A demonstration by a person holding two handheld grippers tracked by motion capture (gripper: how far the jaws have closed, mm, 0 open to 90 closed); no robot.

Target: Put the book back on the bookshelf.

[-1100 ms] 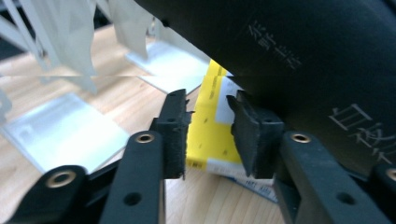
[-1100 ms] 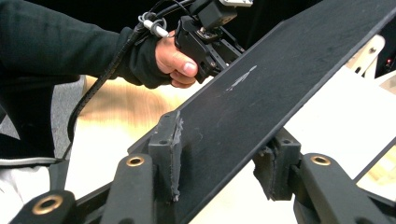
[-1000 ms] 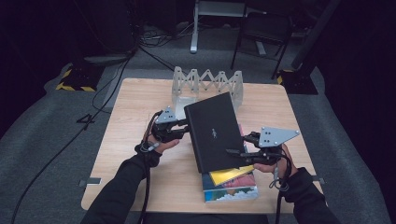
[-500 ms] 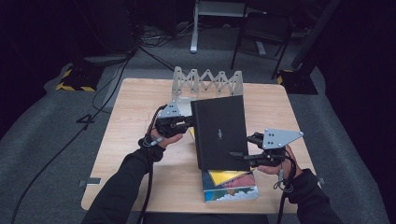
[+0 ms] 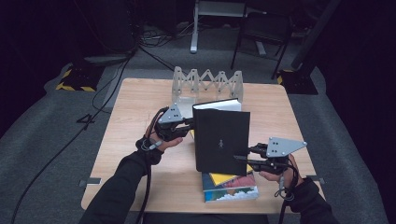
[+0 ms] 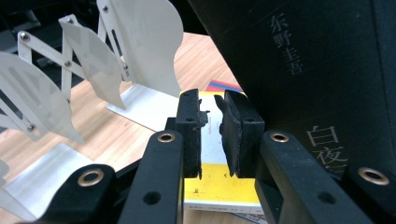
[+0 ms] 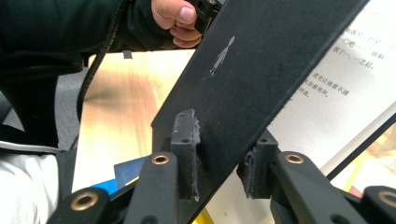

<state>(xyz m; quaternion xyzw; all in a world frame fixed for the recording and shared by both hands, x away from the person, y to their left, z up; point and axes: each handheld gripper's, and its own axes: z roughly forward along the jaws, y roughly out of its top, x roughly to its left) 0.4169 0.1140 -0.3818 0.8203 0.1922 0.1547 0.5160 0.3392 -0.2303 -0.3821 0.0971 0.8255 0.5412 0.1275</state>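
Black book point(image 5: 220, 139) stands nearly upright above the table point(image 5: 140, 112) in the high view, lifted off a stack of colourful books point(image 5: 229, 185), with the zigzag rack point(image 5: 208, 84) behind it. The left gripper point(image 5: 187, 125) sits at its left edge, the right gripper point(image 5: 243, 159) at its lower right corner. The step looks like carrying it to the rack; next it needs steering into a slot.

In the left gripper view its jaws stand slightly apart, gripping nothing, with the book's spine point(image 6: 317, 84) just beside them.

In the right gripper view the jaws are clamped on the front cover point(image 7: 261, 70), pages point(image 7: 336, 88) fanning open behind.
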